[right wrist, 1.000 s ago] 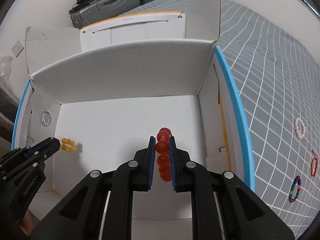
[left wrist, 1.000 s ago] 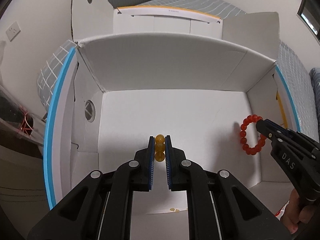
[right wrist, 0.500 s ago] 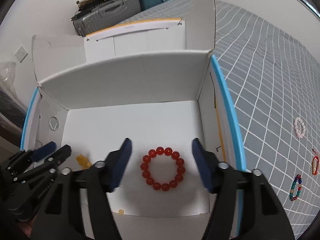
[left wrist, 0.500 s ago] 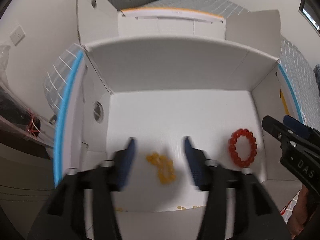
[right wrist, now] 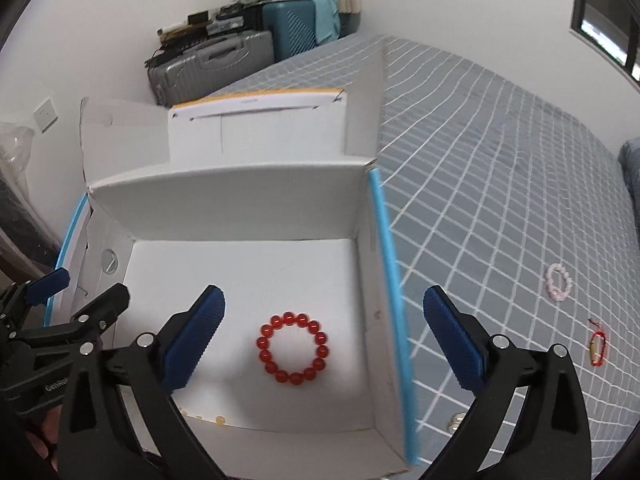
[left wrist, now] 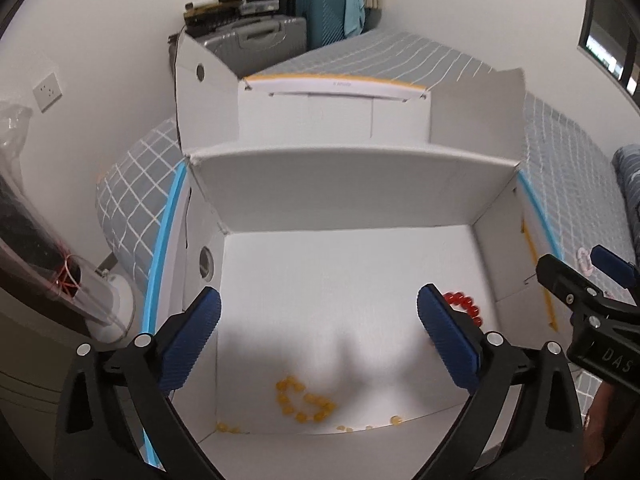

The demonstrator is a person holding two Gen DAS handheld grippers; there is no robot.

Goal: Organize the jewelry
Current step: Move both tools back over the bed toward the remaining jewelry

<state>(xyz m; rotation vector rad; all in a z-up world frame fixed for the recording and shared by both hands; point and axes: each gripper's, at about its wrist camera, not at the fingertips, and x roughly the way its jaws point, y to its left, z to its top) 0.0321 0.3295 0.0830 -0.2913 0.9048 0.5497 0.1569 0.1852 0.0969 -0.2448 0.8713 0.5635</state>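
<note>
A white cardboard box (left wrist: 360,196) (right wrist: 240,196) stands open on the bed. A yellow bead bracelet (left wrist: 306,399) lies crumpled on its floor near the front wall. A red bead bracelet (right wrist: 292,347) lies flat as a ring on the floor; its top edge shows in the left wrist view (left wrist: 466,306). My left gripper (left wrist: 318,336) is open and empty above the box's left half. My right gripper (right wrist: 324,334) is open and empty above the box's right wall. Each gripper shows in the other's view: the right one (left wrist: 580,268) and the left one (right wrist: 84,294).
On the grey checked bedspread right of the box lie a pink-white bracelet (right wrist: 559,282), a red cord bracelet (right wrist: 597,348) and a small pale piece (right wrist: 456,422). Suitcases (right wrist: 224,60) stand at the back wall. A clear plastic tube (left wrist: 44,264) lies at the left.
Both grippers opened and let go of their bracelets, which now lie on the box floor. Both grippers have pulled back and up from the box.
</note>
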